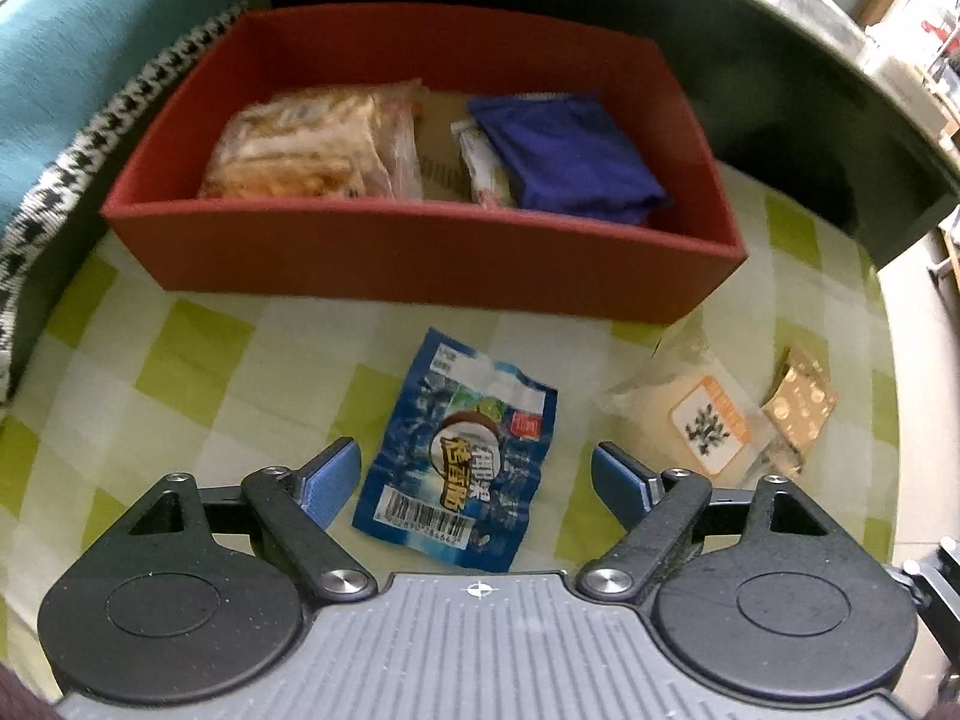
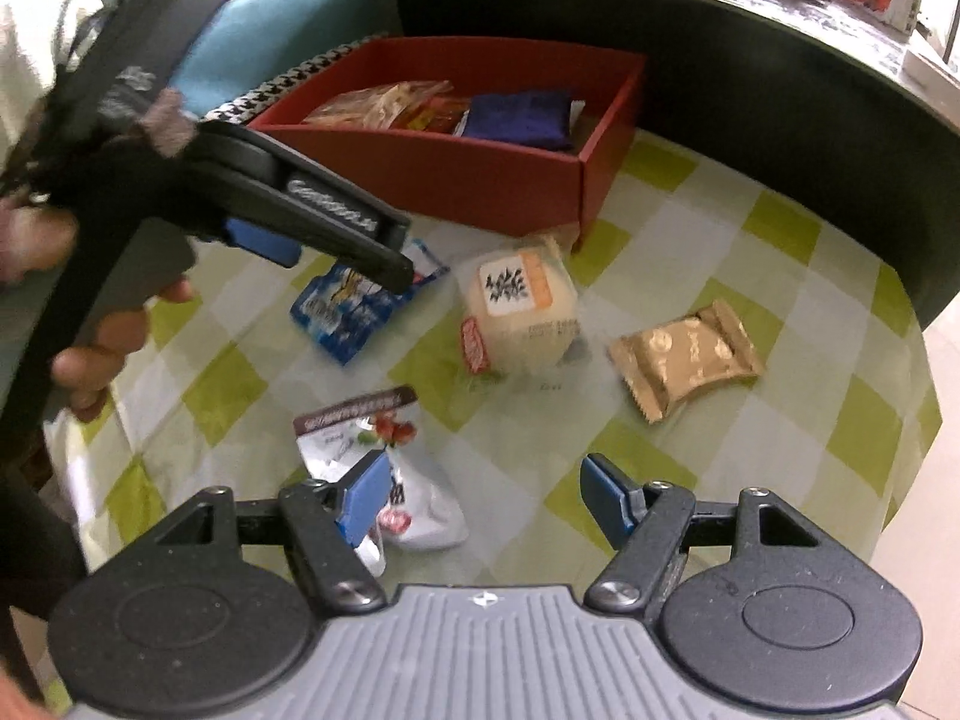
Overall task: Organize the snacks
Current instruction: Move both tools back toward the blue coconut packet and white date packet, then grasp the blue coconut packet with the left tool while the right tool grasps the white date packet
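A blue snack packet (image 1: pixel 461 456) lies flat on the checked cloth, between the open fingers of my left gripper (image 1: pixel 477 480), which hovers just above it. In the right wrist view the left gripper (image 2: pixel 336 252) hangs over the same blue packet (image 2: pixel 348 312). My right gripper (image 2: pixel 480 504) is open above the cloth, its left pad (image 2: pixel 366 498) over a white packet (image 2: pixel 384 468) with red fruit print. A pale wrapped cake (image 2: pixel 522 312) and a gold packet (image 2: pixel 690 357) lie further off. The red box (image 1: pixel 420 252) holds several snacks.
The red box (image 2: pixel 480 186) stands at the back of the round table against a dark curved wall (image 1: pixel 780 90). A houndstooth and teal cushion (image 1: pixel 72 138) lies left of it. The pale cake (image 1: pixel 696 414) and gold packet (image 1: pixel 801 402) lie near the table's right edge.
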{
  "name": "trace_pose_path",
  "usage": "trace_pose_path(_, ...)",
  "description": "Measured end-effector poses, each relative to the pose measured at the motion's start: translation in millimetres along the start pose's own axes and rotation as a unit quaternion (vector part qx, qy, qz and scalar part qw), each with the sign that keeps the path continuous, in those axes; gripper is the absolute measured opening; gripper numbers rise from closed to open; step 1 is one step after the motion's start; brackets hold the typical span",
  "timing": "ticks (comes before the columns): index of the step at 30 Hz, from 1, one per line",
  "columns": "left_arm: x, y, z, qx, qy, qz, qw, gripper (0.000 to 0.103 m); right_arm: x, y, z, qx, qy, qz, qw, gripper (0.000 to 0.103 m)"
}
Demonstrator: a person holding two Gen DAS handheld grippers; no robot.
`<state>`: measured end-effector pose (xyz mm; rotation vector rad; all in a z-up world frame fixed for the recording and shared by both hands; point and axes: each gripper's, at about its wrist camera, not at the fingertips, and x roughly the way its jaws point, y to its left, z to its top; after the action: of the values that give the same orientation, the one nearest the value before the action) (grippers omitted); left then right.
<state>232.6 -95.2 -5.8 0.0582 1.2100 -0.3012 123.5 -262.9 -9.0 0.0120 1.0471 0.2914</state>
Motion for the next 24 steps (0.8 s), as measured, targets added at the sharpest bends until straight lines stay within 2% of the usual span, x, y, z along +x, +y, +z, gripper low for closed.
trace_pose_path(7, 22, -4, -3, 0.014, 0.024, 0.008, 0.9996, 0.088, 4, -7, -20, 0.005, 0.022, 0.004, 1.0, 0.072)
trace_pose_path(13, 31, -7, -6, 0.018, 0.03, 0.023, 0.9991, 0.087, 3, -4, -19, -0.002, 0.024, 0.015, 1.0, 0.072)
trace_pose_path(16, 34, -13, -8, 0.029, 0.029, 0.032, 0.9987, 0.083, 4, 5, -14, -0.016, 0.022, 0.023, 0.999, 0.072)
trace_pose_path(18, 33, -14, -10, 0.031, 0.027, 0.034, 0.9986, 0.078, 8, 11, -10, -0.027, 0.025, 0.032, 0.999, 0.072)
trace_pose_path(24, 29, -9, -14, 0.024, 0.027, 0.018, 0.9992, 0.072, 27, 33, 2, -0.067, 0.044, 0.045, 0.996, 0.072)
